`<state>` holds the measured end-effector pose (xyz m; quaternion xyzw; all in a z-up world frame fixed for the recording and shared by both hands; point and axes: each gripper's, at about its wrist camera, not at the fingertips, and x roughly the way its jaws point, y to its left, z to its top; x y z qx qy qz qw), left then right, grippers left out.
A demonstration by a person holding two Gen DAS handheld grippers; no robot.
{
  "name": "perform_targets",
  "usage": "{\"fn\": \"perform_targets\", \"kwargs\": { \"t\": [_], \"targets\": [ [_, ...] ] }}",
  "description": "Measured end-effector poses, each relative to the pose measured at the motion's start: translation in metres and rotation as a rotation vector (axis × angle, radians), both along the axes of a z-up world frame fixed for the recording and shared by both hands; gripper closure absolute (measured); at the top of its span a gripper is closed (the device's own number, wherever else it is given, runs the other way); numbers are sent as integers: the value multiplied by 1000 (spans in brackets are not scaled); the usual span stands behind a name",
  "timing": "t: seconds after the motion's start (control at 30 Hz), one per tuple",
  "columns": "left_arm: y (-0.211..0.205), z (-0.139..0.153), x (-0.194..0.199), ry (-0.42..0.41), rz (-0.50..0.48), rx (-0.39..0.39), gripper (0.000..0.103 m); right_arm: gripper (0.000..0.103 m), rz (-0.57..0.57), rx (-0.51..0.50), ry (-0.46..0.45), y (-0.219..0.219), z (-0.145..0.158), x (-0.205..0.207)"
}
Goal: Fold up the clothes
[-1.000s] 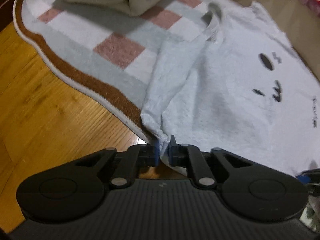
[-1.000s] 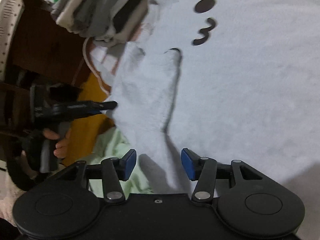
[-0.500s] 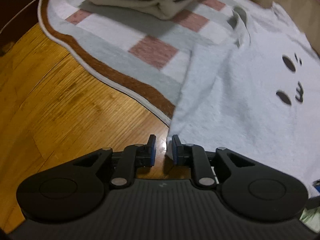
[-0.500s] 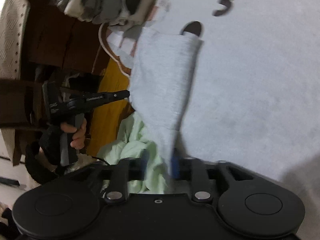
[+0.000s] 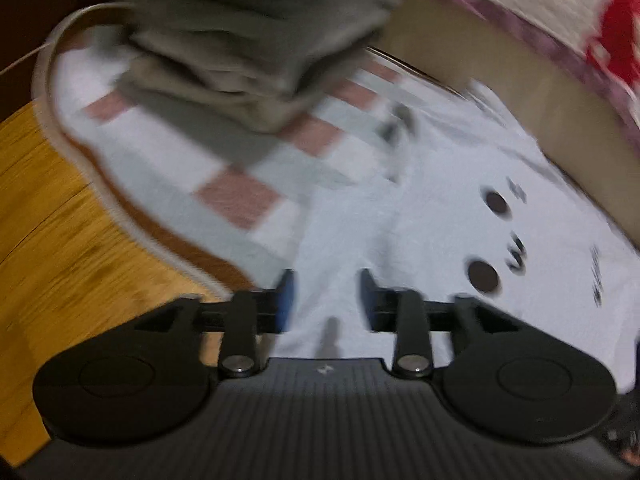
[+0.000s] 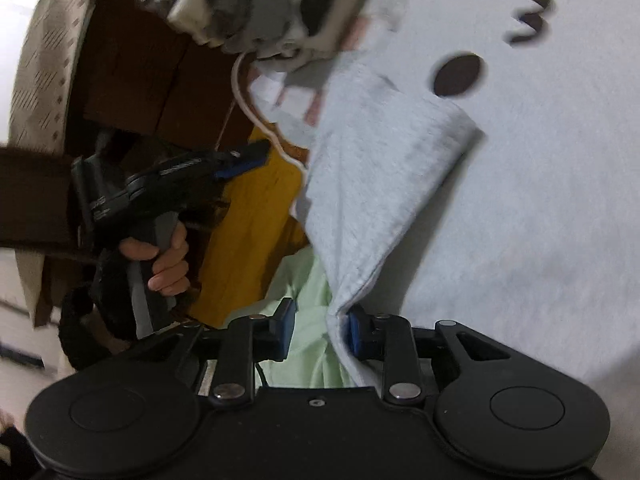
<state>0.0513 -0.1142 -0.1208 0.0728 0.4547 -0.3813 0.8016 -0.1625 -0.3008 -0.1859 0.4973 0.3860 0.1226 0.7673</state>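
Tongs in both hands work over a pale blue fleece garment (image 5: 420,240) spread across a checked mat (image 5: 240,196) on a wooden floor (image 5: 60,260). Left gripper (image 5: 326,300) hovers above the garment's near edge with its blue-padded jaws parted and nothing between them. Right gripper (image 6: 318,332) also stands partly open; a lifted point of cloth lies against its right pad, but the left pad is clear of it, so no firm pinch shows. That point belongs to a side flap (image 6: 384,184) turned in over the body of the garment, beside a cartoon face of dark oval eyes and a curled mouth. A pile of folded clothes (image 5: 256,40) sits at the far end of the mat, and a pale green garment (image 6: 308,320) lies loose below the right gripper.

The side fold appears to be the step in hand, whether the flap is being let go or taken up. A next move would need the flap laid flat and its edges squared.

Small dark writing near the garment's edge is too blurred to read; no brand or label shows.
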Motion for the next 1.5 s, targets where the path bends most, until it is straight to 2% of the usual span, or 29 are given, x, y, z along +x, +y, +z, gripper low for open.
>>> {"fn": "perform_targets", "kwargs": {
  "t": [0.07, 0.13, 0.23, 0.27, 0.3, 0.4, 0.43, 0.47, 0.57, 0.6, 0.7, 0.87, 0.93, 0.97, 1.07, 1.13, 1.23, 1.33, 1.4, 1.5],
  "targets": [
    [-15, -13, -8, 13, -66, 87, 54, 70, -12, 11, 51, -1, -7, -2],
    [-27, -29, -18, -10, -114, 232, 54, 70, 2, -11, 80, -1, -5, -3],
    [-32, -43, -22, -32, -109, 354, 51, 63, 14, -44, 63, -17, 14, -18],
    [-31, -41, -21, -29, -102, 351, 51, 62, 19, -86, 55, -23, 22, -25],
    [-31, -39, -19, -26, -95, 346, 52, 59, 30, -170, 55, -27, 33, -36],
    [-32, -17, -32, -109, -149, 223, 54, 58, 28, -327, 76, -37, 57, -76],
    [-34, -6, -41, -130, -195, 142, 54, 58, 26, -366, 78, -40, 65, -90],
    [-37, 5, -51, -150, -242, 58, 53, 58, 15, -361, 65, -40, 71, -106],
    [-61, 22, -82, -71, -416, -149, 52, 58, -25, -311, 39, -35, 69, -131],
    [-75, 21, -93, -19, -478, -172, 52, 58, -34, -297, 32, -33, 66, -134],
    [-106, 4, -112, 104, -575, -137, 52, 58, -28, -273, 3, -18, 58, -132],
    [-112, -36, -111, 295, -585, -12, 55, 58, 72, -311, -41, 11, 46, -92],
    [-104, -52, -108, 398, -550, 81, 57, 58, 115, -323, -43, 17, 41, -76],
    [-96, -55, -108, 418, -539, 109, 57, 56, 138, -315, -43, 19, 40, -73],
    [-85, -45, -117, 345, -553, 129, 57, 51, 208, -289, -43, 24, 37, -65],
    [-84, -39, -122, 278, -565, 136, 56, 51, 254, -272, -43, 27, 34, -59],
    [-87, -32, -120, 261, -562, 83, 56, 51, 322, -251, -40, 32, 31, -51],
    [-80, -15, -94, 282, -462, -39, 55, 51, 309, -241, -7, 28, 30, -43],
    [-71, -10, -77, 256, -371, -62, 54, 51, 255, -223, -14, 22, 33, -42],
    [-59, -15, -59, 265, -277, -32, 54, 48, 184, -180, 5, 19, 26, -39]
  ]
}}
